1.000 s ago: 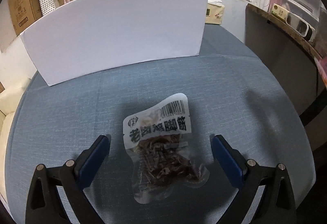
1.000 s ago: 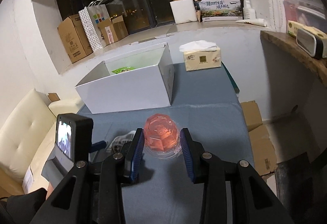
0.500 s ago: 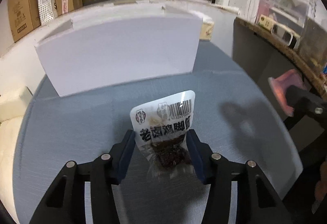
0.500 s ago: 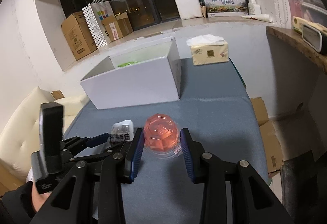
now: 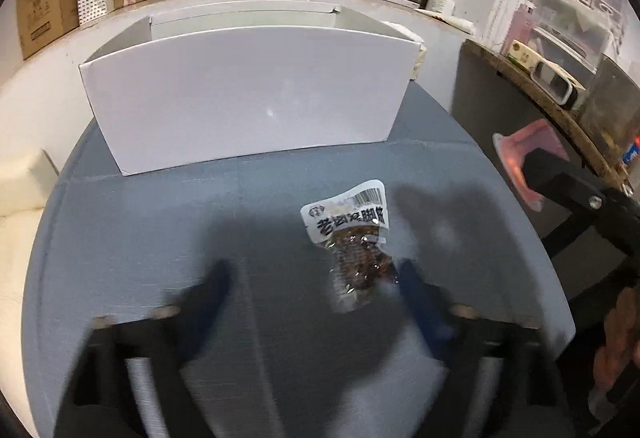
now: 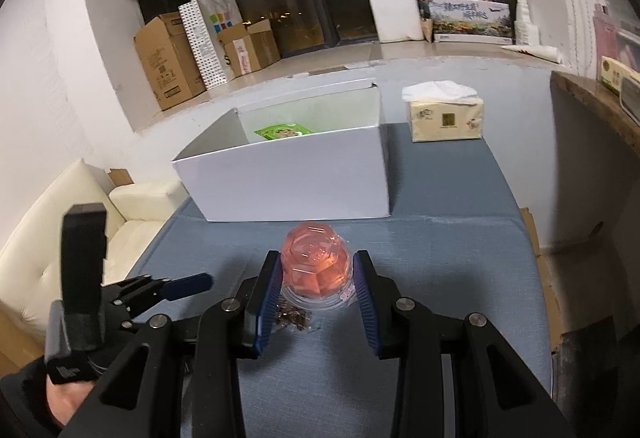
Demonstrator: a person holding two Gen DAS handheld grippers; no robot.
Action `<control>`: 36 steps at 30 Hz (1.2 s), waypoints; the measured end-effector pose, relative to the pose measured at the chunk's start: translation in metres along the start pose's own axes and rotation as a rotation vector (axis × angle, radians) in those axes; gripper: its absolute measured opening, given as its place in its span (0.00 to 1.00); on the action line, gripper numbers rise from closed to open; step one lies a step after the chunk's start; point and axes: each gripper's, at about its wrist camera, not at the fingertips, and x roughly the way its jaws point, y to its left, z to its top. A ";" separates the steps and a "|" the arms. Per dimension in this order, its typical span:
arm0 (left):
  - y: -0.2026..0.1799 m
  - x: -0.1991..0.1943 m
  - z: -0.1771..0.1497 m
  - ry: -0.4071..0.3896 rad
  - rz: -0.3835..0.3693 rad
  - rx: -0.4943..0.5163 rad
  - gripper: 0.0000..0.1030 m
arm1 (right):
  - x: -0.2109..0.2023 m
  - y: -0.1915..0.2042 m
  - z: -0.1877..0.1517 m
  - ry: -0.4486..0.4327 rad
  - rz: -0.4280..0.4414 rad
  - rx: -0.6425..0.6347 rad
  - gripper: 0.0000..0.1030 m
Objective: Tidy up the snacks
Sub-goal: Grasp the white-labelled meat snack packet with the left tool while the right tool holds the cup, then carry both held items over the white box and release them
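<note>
A clear snack packet [image 5: 347, 234] with a white label and dark contents sits between the blurred fingers of my left gripper [image 5: 312, 274], close to the right-hand finger. The jaws are opening wide and do not press on it. My right gripper [image 6: 316, 278] is shut on a pink jelly cup [image 6: 316, 266], held above the grey tablecloth. The cup [image 5: 524, 154] also shows at the right edge of the left wrist view. A bit of the packet [image 6: 294, 316] shows below the cup. An open white box [image 5: 240, 98] stands behind; it [image 6: 288, 178] holds a green packet [image 6: 282, 130].
A tissue box [image 6: 444, 118] stands to the right of the white box on the grey table [image 6: 460, 238]. A cream sofa [image 6: 60, 230] lies left of the table. Cardboard boxes [image 6: 168, 58] and a paper bag line the window sill. A wooden shelf [image 5: 560, 110] runs along the right.
My left gripper shut on the snack packet and raised it, then sprang wide again; the packet now sits off to the right between its fingers. The right gripper carried the jelly cup nearer the white box.
</note>
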 end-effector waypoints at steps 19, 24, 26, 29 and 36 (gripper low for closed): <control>-0.033 0.043 -0.001 0.059 0.007 0.142 0.60 | -0.018 -0.032 -0.012 -0.009 -0.022 0.058 0.38; -0.026 0.027 -0.007 0.024 -0.061 0.126 0.57 | -0.019 -0.028 -0.012 -0.018 -0.016 0.053 0.38; -0.025 0.019 -0.009 0.011 -0.078 0.128 0.57 | -0.018 -0.027 -0.011 -0.017 -0.016 0.053 0.38; -0.020 0.002 -0.009 -0.015 -0.103 0.118 0.57 | -0.018 -0.026 -0.010 -0.020 -0.012 0.057 0.38; -0.008 -0.046 0.007 -0.106 -0.122 0.112 0.57 | -0.019 -0.013 0.004 -0.043 -0.004 0.030 0.39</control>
